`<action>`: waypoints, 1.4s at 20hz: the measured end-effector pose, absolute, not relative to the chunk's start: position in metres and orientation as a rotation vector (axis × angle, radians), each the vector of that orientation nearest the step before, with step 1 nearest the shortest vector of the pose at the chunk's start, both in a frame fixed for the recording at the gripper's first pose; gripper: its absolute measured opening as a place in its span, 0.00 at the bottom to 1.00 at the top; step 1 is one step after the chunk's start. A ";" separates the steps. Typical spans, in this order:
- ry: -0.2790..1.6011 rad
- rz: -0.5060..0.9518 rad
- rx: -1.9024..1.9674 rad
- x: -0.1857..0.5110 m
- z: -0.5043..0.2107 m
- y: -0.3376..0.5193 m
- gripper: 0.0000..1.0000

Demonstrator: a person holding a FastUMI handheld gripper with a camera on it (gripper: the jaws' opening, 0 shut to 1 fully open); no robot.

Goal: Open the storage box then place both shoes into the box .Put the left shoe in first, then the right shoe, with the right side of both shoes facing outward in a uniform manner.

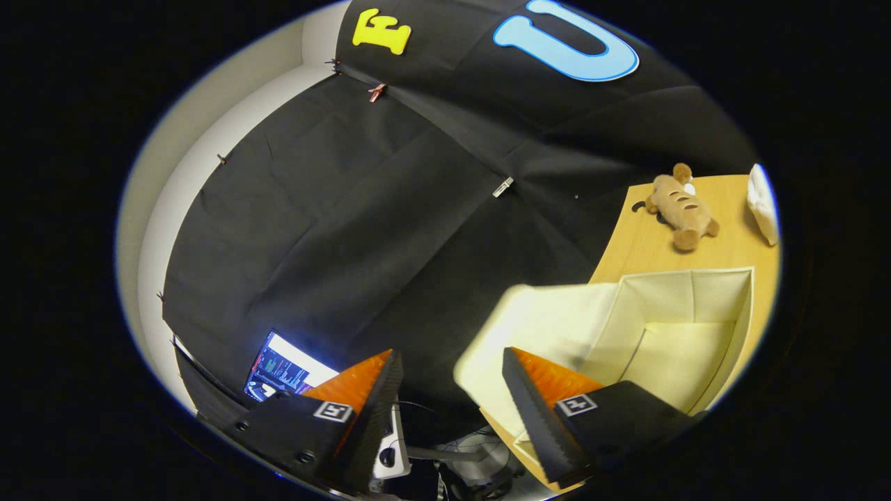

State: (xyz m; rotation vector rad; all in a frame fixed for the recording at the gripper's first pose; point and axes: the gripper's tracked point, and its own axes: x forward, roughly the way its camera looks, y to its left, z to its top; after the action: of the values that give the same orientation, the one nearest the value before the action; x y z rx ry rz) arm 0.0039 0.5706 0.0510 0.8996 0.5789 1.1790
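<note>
The cream fabric storage box [696, 292] stands on the wooden table [647, 243] with its lid [529, 334] swung up and leaning out past the table's near edge. Its inside looks bare. My gripper [452, 376] is open, with nothing between its orange and black fingers [543, 390]. The right finger overlaps the raised lid's lower part; whether it touches the lid I cannot tell. The left finger hangs off the table's side, in front of the black cloth wall.
A brown plush toy [681, 205] lies on the table beyond the box. A white soft object [763, 203] sits at the table's far right corner. Below the left finger glows a lit screen [285, 369], with cables and a stand underneath.
</note>
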 end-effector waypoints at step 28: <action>0.800 0.388 0.118 -0.034 -0.262 0.206 0.95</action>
State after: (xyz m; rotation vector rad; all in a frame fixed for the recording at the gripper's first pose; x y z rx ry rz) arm -0.0341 0.2062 -0.2622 0.1183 0.7999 0.3879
